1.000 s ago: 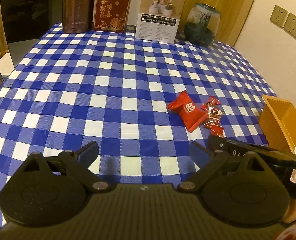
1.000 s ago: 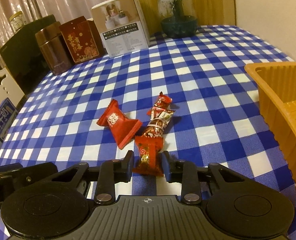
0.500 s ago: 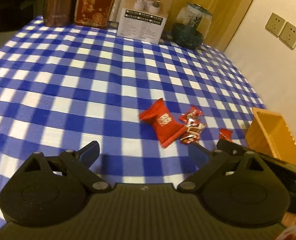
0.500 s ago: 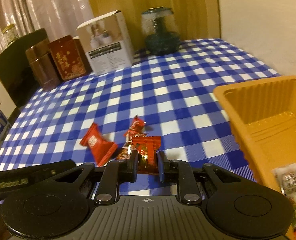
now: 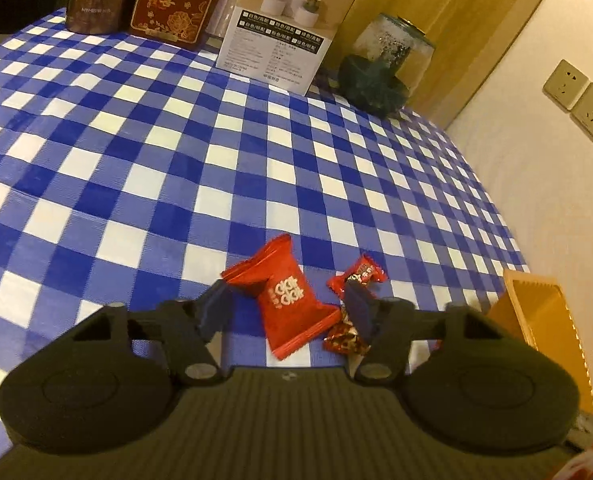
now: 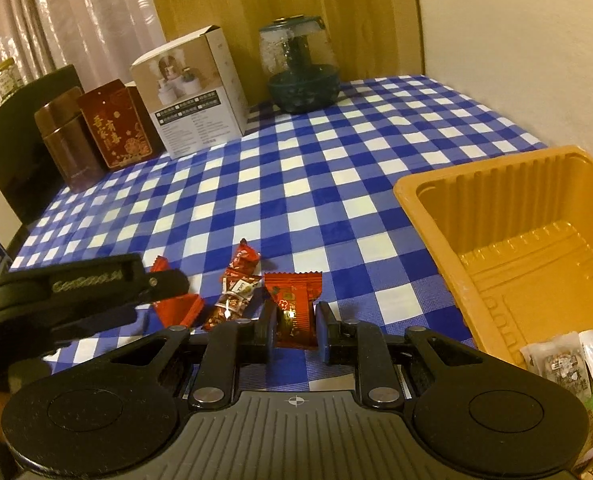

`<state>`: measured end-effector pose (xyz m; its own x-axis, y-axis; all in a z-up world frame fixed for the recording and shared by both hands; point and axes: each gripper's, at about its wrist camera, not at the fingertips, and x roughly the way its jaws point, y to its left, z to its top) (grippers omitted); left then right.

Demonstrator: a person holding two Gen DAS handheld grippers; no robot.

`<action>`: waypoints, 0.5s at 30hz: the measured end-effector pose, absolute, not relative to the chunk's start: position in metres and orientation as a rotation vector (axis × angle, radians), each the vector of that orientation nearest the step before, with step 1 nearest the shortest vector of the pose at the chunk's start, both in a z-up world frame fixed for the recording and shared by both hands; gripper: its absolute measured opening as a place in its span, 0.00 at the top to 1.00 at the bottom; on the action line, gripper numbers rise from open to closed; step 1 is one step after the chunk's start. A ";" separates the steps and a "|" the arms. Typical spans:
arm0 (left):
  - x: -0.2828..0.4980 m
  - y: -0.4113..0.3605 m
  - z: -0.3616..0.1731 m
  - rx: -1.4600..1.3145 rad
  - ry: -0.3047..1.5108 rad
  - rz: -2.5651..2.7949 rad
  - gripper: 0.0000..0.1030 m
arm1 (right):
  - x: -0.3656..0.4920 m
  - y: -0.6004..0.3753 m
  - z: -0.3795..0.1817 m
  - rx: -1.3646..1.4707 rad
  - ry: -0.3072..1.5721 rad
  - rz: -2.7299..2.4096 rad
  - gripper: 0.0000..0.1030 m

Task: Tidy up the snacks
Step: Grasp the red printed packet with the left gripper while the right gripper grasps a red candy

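Orange tray [image 6: 428, 200]: right of the snack pile
Right gripper [image 6: 295, 326]: clamped on a small red candy [image 6: 294, 304], now lifted clear, ready to carry trayward
Left gripper [image 5: 286, 308]: has arrived, jaws closing around the red packet [image 5: 286, 300], not yet pinching it

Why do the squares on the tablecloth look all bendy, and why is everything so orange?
Left wrist view: the fisheye lens bows the tablecloth checks, corners go black, and the left gripper fingers look smeared. Right wrist view: same curving, warm dim light tints the wall yellowish, the curtain shows shiny streaks, and the tray edge stays sharp.
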<state>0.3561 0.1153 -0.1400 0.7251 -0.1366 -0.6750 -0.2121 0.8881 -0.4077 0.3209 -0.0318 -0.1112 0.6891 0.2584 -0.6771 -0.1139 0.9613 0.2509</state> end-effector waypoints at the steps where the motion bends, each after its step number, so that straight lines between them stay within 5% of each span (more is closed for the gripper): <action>1: 0.358 0.114 -0.141 -0.491 0.770 0.045 0.49 | 0.321 -0.032 -0.111 0.195 0.785 0.210 0.80; 8: 0.368 0.108 -0.146 -0.436 0.800 0.047 0.72 | 0.319 -0.031 -0.111 0.186 0.779 0.214 0.80; 15: 0.351 0.108 -0.139 -0.364 0.819 0.026 0.76 | 0.313 -0.027 -0.111 0.163 0.778 0.237 0.80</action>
